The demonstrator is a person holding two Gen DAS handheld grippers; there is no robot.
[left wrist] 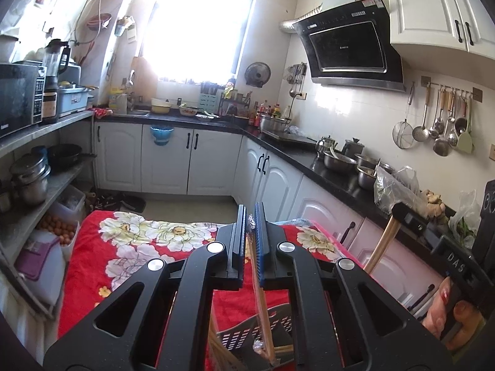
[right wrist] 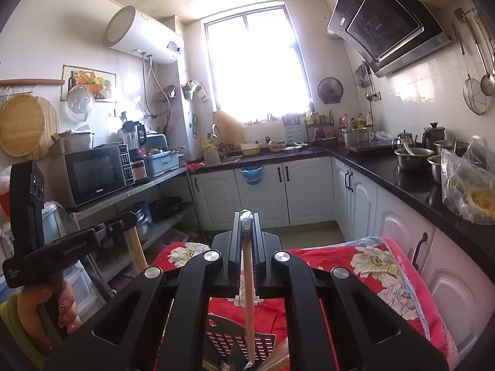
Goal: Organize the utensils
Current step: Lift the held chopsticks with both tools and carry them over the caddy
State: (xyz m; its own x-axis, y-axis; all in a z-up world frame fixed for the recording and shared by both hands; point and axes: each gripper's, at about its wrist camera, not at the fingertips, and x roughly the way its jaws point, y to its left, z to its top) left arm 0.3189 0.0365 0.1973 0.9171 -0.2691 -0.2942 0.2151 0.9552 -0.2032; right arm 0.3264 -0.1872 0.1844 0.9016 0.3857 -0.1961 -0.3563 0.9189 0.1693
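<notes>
Holding a plastic-wrapped pair of chopsticks (left wrist: 261,296) between their pads, the left tongs (left wrist: 250,216) were clamped nearly flat, the sticks slanting down from the tips toward a grey slotted utensil basket (left wrist: 247,337) below. The right tongs (right wrist: 246,225) were likewise pressed together on a second wrapped pair of chopsticks (right wrist: 247,293), which ran straight down the middle of the right wrist view, its wrapped end poking just above the fingertips. That basket (right wrist: 238,340) lay on a red floral blanket (left wrist: 123,247) covering the desk, and more loose chopsticks showed at its edge. In the left wrist view, the right hand (left wrist: 454,315) gripped its handle at the lower right; in the right wrist view, the left hand (right wrist: 58,306) gripped its own at the lower left. Behind stood white cabinets (left wrist: 167,160) and a black countertop (left wrist: 324,167) crowded with steel bowls.
</notes>
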